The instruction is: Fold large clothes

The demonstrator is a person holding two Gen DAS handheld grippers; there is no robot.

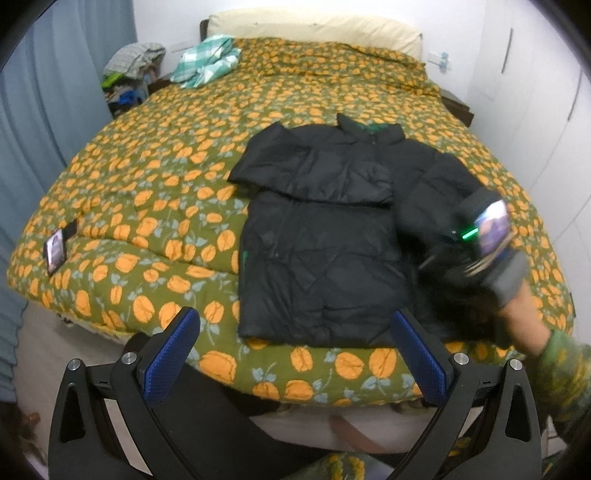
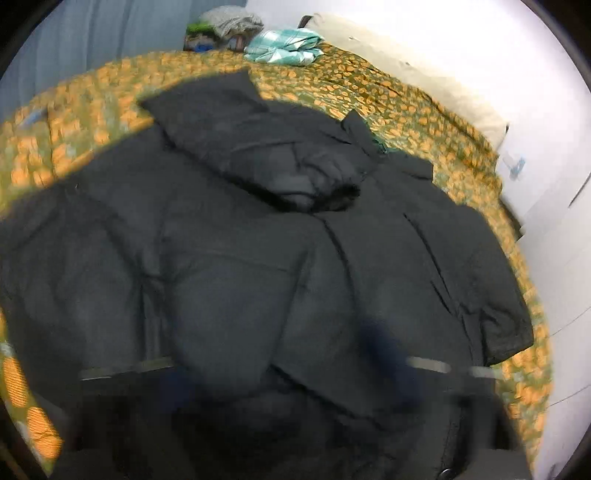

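We see the black padded jacket lying on the bed, on the orange-flowered quilt, close to the near edge. Its left sleeve is folded across the chest. Its collar points toward the cream pillow at the head of the bed.

Left gripper: we find it released, with the two blue-padded fingers spread wide and nothing between them. It hovers at the near edge of the bed. The jacket's hem lies just ahead of the fingertips, centred between them, and does not touch them.

Right gripper: in the left wrist view it appears blurred at the jacket's right side, over the right sleeve, carried by a gloved hand. In the right wrist view the jacket fills nearly the whole field, directly ahead of and beneath this gripper. The blue fingers are smeared by motion blur. We cannot tell whether they are spread, clenched, or gripping fabric.

Other items: a teal checked cloth lies at the far left corner of the bed. A small black device rests on the quilt at the left side, well apart from the jacket.
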